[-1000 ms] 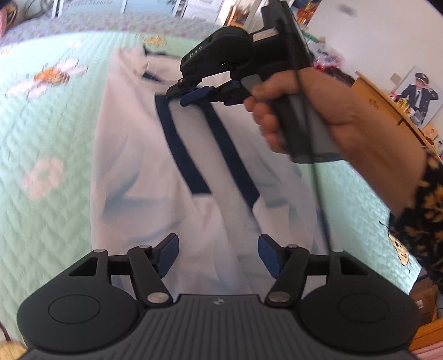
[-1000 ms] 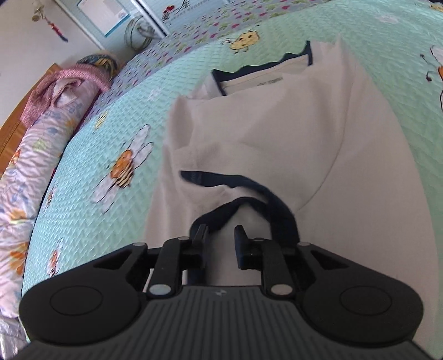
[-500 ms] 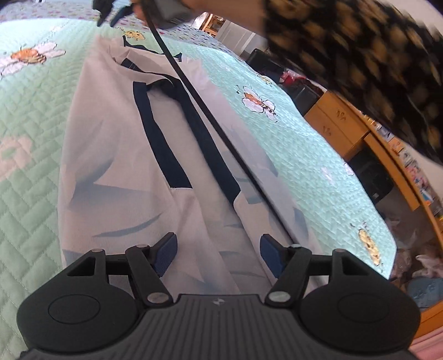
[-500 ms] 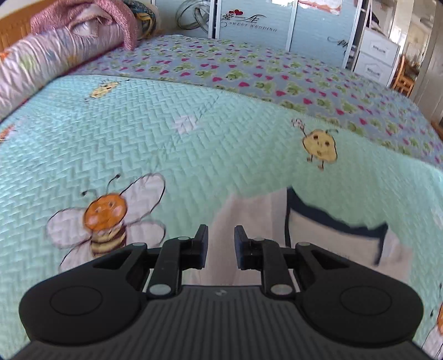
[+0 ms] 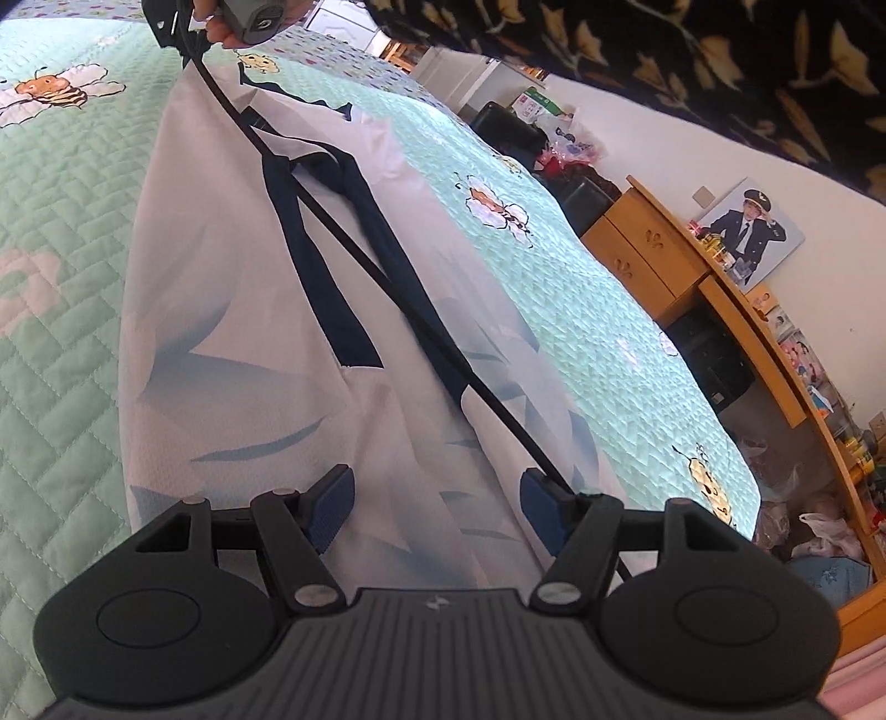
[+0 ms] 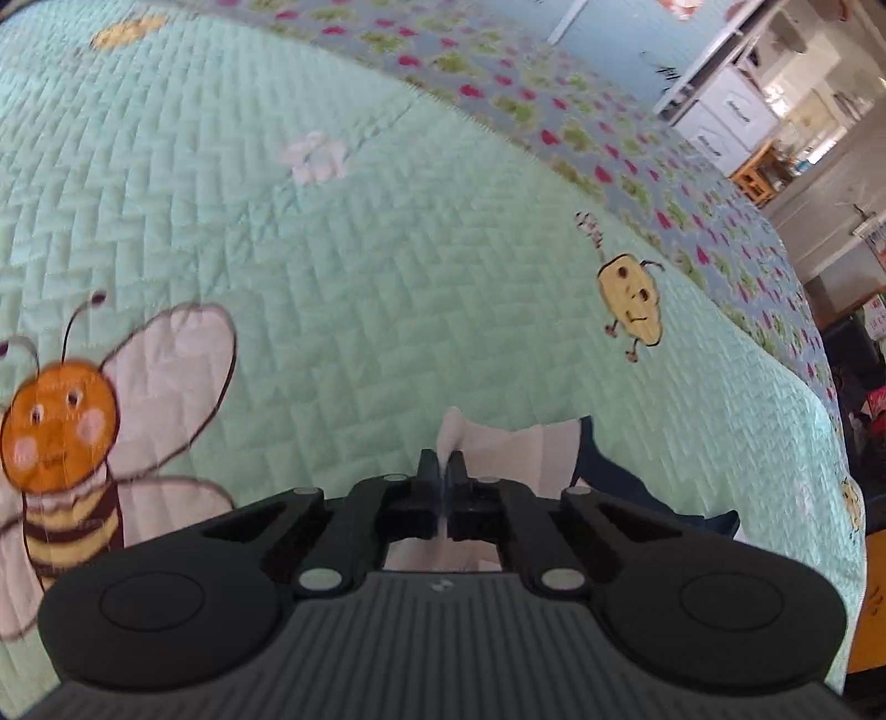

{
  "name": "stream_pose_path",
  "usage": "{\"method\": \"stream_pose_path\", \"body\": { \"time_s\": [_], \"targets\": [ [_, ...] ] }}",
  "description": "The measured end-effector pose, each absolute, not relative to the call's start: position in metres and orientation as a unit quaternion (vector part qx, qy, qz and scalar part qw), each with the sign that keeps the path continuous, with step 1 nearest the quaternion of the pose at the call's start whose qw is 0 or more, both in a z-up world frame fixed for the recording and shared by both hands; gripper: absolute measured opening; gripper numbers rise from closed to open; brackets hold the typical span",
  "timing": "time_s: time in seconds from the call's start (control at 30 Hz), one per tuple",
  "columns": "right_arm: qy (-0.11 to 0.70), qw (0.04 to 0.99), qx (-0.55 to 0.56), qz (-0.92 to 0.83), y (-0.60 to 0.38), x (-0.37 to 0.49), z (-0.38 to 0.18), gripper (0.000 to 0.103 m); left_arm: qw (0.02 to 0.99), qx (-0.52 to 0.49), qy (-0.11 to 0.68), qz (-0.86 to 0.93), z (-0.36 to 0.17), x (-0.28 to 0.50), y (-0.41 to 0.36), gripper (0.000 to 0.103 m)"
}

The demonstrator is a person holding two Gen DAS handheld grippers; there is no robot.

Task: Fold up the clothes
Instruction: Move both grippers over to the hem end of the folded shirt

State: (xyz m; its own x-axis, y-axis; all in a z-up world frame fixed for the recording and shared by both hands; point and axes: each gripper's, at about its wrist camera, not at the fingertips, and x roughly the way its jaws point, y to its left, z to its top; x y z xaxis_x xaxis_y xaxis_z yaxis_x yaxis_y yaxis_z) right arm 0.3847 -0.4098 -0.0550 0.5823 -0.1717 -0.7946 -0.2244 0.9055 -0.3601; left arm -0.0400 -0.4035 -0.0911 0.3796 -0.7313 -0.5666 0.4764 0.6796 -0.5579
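A white shirt (image 5: 232,310) with navy sleeve bands lies lengthwise on the green quilted bedspread (image 5: 61,266), both sleeves folded in over its middle. My left gripper (image 5: 437,501) hovers open over the shirt's near hem, blue pads wide apart with only cloth below them. At the far collar end the right gripper's handle (image 5: 249,16) shows in a hand at the top left. In the right wrist view my right gripper (image 6: 443,465) is shut on a pinch of the white shirt (image 6: 515,448) near its navy collar (image 6: 603,465).
The right gripper's black cable (image 5: 387,282) runs diagonally across the shirt to the left gripper's right finger. A dark floral sleeve (image 5: 664,66) fills the top right. Beyond the bed's right edge stand a wooden cabinet (image 5: 653,249) and cluttered shelves (image 5: 803,376).
The right gripper left the folded sleeve, swept to the shirt's collar end and shut on the fabric there. The left gripper dipped slightly and stayed open over the hem.
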Motion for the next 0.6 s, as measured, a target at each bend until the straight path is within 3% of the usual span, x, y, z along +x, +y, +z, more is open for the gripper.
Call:
{"method": "stream_pose_path", "body": {
  "time_s": [0.3,0.47,0.6],
  "targets": [
    [0.446,0.891,-0.062,0.062,-0.45,0.399,-0.058,0.004,0.826,-0.13,0.404,-0.372,-0.091,-0.046,-0.408,0.072],
    [0.363,0.924,0.035,0.118,-0.473,0.377,-0.026,0.017,0.825,-0.132,0.403,-0.373,-0.092,-0.045,-0.409,0.074],
    [0.374,0.911,0.113,0.135,-0.493,0.362,-0.01,0.017,0.825,-0.136,0.404,-0.372,-0.092,-0.045,-0.407,0.074]
  ]
}}
